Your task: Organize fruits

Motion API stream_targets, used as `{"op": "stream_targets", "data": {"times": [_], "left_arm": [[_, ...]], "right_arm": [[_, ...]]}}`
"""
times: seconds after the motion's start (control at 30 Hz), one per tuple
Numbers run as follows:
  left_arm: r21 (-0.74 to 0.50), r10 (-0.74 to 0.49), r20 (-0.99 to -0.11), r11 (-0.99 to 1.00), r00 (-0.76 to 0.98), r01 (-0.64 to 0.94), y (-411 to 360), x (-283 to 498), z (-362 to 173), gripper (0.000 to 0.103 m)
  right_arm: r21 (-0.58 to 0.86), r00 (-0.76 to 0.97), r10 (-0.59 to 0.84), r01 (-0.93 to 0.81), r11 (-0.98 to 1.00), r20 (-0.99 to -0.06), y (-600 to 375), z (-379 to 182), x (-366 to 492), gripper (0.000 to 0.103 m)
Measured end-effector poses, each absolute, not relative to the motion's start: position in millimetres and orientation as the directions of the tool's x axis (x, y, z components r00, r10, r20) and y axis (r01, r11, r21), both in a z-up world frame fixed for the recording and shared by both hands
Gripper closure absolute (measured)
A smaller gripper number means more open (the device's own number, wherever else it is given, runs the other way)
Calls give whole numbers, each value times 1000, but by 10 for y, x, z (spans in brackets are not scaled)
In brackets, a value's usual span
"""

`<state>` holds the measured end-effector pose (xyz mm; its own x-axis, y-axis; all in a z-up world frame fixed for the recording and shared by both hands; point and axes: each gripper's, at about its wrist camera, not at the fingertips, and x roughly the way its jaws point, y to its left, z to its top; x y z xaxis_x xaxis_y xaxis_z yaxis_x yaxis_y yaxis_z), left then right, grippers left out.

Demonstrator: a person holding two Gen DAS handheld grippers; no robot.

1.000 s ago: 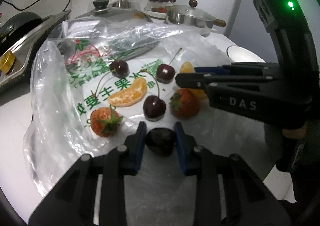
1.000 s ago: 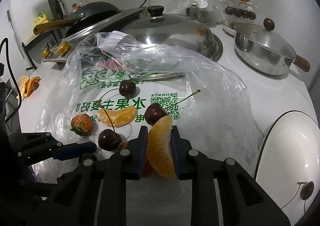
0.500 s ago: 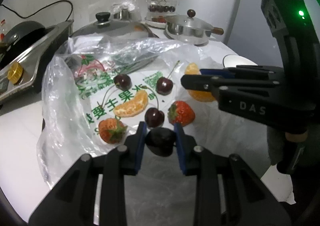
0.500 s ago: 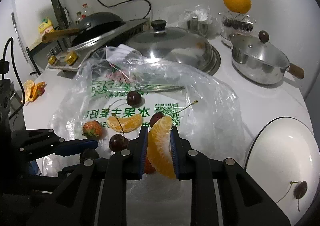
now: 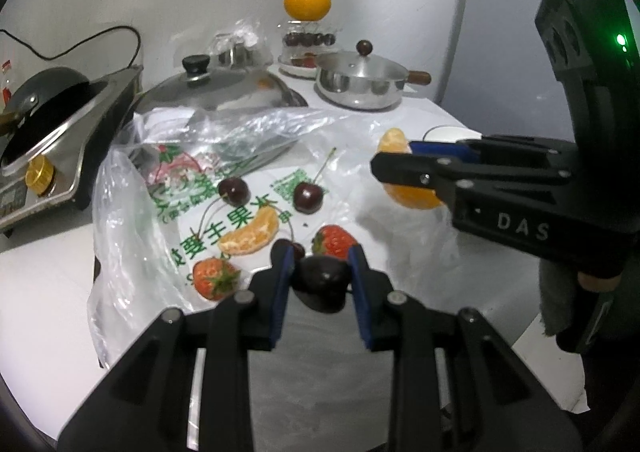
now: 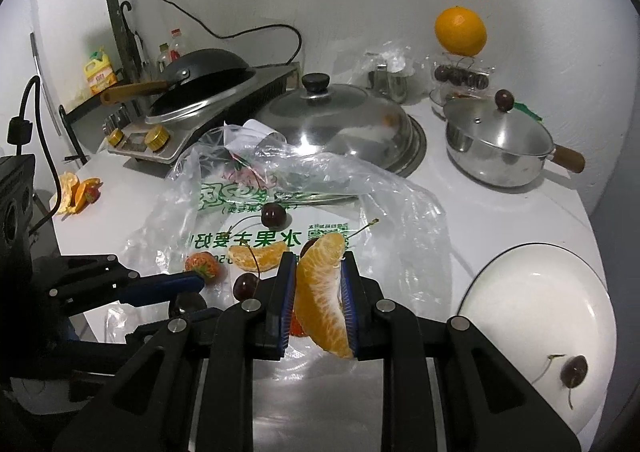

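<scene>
**Mei:** Both grippers have risen off the plastic bag (image 6: 320, 188) since a second ago, each with its fruit, and the pots at the back sit lower in both views.

**Jon:** What does the left gripper (image 5: 320, 276) hold?

**Mei:** A dark cherry (image 5: 322, 278), pinched between its blue-padded jaws and lifted clear of the bag. The jaws stand narrow, closed on the fruit.

**Jon:** And the right gripper (image 6: 318, 292)?

**Mei:** Its jaws clamp an orange segment (image 6: 322, 292) upright, tip pointing up. In the left wrist view the same segment shows at the end of that gripper, above the bag's right edge.

**Jon:** What is left on the bag?

**Mei:** Two stemmed cherries side by side (image 5: 234, 191) (image 5: 307, 198), a second orange segment (image 5: 252, 234) just in front of them, a strawberry (image 5: 212, 278) at the near left and another strawberry (image 5: 334, 246) just behind the left gripper's tips. A third cherry (image 6: 245, 286) lies near the segment on the bag.

**Jon:** Anything in the white plate (image 6: 532, 316)?

**Mei:** One cherry with its stem (image 6: 573, 371), near the plate's right rim. The plate stands on the white table (image 6: 500, 204), right of the bag.

**Jon:** And at the back?

**Mei:** A lidded steel pot (image 6: 500, 148) with a wooden handle, a large domed lid (image 6: 340, 124), and a whole orange (image 6: 460, 32) atop a clear container.
</scene>
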<state>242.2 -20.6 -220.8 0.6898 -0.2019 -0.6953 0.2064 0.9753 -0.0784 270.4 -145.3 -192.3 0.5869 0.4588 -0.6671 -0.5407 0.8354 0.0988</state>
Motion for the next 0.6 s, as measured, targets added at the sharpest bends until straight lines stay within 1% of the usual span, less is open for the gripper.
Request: {"op": "stream_targets", "data": {"times": [0.6], "left_arm": [[-35,-204,-678,969,706,246,-555,2341,-2019,74]], "right_arm": [[116,642,440,-481,869,-628,-1970,-1768,2535,80]]}}
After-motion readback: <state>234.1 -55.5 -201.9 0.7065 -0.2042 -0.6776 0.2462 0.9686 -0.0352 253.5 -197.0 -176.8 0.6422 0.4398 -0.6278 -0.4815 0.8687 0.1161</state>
